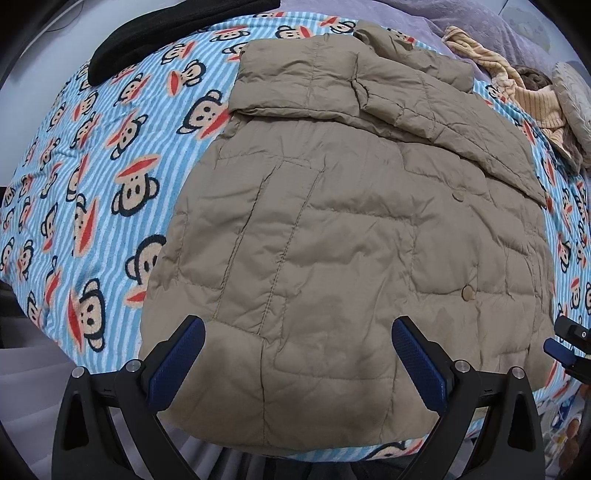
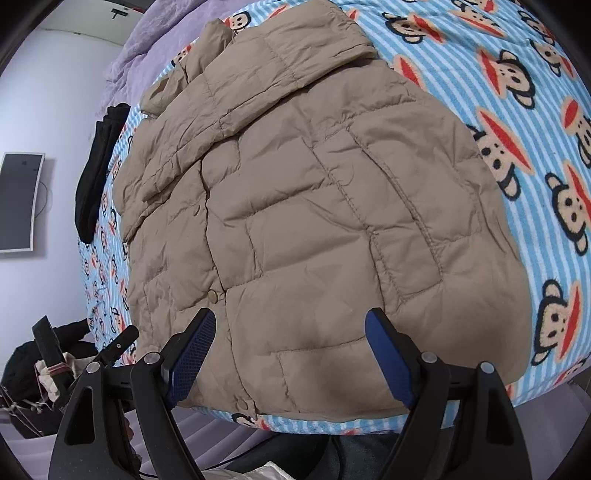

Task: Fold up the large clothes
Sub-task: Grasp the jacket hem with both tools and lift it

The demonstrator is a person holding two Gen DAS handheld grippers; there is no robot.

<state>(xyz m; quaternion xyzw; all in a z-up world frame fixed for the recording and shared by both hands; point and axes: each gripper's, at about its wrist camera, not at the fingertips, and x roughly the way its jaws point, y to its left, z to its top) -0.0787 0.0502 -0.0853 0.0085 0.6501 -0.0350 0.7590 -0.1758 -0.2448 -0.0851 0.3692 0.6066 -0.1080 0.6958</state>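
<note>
A tan quilted puffer jacket [image 1: 332, 229] lies flat on the bed, front up, with its sleeves folded across the chest near the collar. It also shows in the right wrist view [image 2: 314, 221]. My left gripper [image 1: 299, 332] is open and empty, hovering over the jacket's hem at its left part. My right gripper [image 2: 290, 325] is open and empty, hovering over the hem near the snap buttons [image 2: 213, 295]. The right gripper's fingertips [image 1: 565, 339] show at the right edge of the left wrist view.
The bed carries a blue striped monkey-print blanket [image 1: 92, 177], also in the right wrist view [image 2: 535, 147]. A black garment [image 1: 147, 40] lies at the far left, and cream and brown clothes [image 1: 532, 99] at the far right. A purple cover [image 1: 480, 18] lies behind.
</note>
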